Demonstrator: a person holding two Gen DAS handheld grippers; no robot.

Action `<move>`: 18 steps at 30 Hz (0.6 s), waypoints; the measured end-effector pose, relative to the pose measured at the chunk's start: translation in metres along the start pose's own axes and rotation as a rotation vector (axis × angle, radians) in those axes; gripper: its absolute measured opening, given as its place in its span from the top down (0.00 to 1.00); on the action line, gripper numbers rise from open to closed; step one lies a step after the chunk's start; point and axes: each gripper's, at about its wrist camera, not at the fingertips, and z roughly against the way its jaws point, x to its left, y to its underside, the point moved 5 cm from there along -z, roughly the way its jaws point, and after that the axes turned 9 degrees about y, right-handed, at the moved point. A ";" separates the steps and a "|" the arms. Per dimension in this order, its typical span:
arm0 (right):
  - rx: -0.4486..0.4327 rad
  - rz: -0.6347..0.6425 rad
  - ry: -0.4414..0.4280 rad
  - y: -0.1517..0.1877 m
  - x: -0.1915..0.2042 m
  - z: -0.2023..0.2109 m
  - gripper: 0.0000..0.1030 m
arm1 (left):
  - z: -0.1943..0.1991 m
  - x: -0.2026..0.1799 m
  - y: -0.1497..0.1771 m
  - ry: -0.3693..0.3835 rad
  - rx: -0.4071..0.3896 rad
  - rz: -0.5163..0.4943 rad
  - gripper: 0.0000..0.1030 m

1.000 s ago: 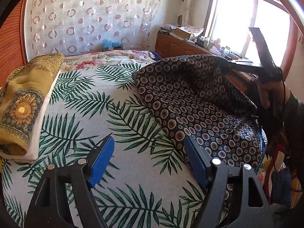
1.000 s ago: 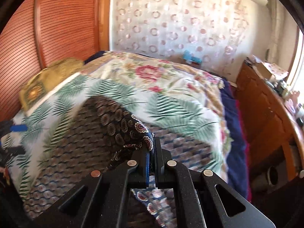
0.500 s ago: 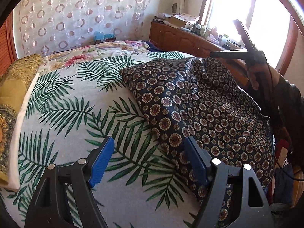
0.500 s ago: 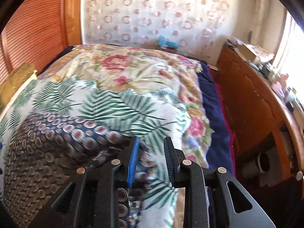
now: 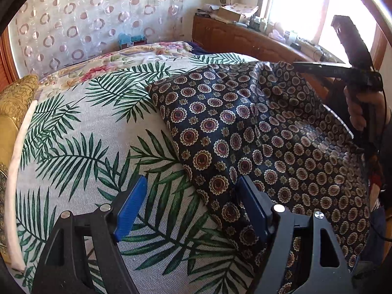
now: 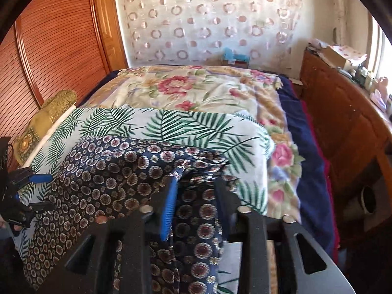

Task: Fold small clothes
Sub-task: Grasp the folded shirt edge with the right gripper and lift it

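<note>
The bed [image 6: 289,171] is the biggest thing here; it has a leafy sheet [image 5: 80,152] spread on top, and a flowery blanket [image 6: 196,90] lies past that, toward the wall; a wooden cabinet [image 6: 343,122] stands beside the bed under the window.

On the leafy sheet lies the dark cloth with round flower dots [image 5: 245,134]; this looks like the small piece of clothing to be folded; it sits on the side of the bed near the cabinet; it is not flat yet; one part is bunched and raised at the far corner, and wrinkles run across it; I think one side has been laid over, so the fold is begun but not neat; it may need smoothing and at least one more fold.

A yellow folded cloth [image 5: 17,103] rests at the far side of the sheet, well apart from the dark one; it may be a piece that is already done, but I cannot be sure.

The right gripper [image 6: 194,191] has its jaws spread apart; dark cloth lies between and under them, but they are not pinching it.

The left gripper [image 5: 191,203] has its jaws spread wide too; one jaw is over the near edge of the dark cloth, the other over the leafy sheet; it holds nothing.
</note>
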 end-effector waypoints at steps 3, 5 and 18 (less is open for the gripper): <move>-0.014 0.007 0.035 -0.007 0.009 -0.008 0.58 | -0.004 -0.006 0.000 -0.035 0.023 -0.039 0.22; -0.018 0.004 0.011 -0.009 0.015 -0.010 0.58 | -0.005 -0.008 0.000 -0.041 0.025 -0.046 0.21; -0.031 0.005 -0.029 -0.003 -0.010 -0.009 0.57 | -0.006 -0.008 0.000 -0.041 0.026 -0.044 0.20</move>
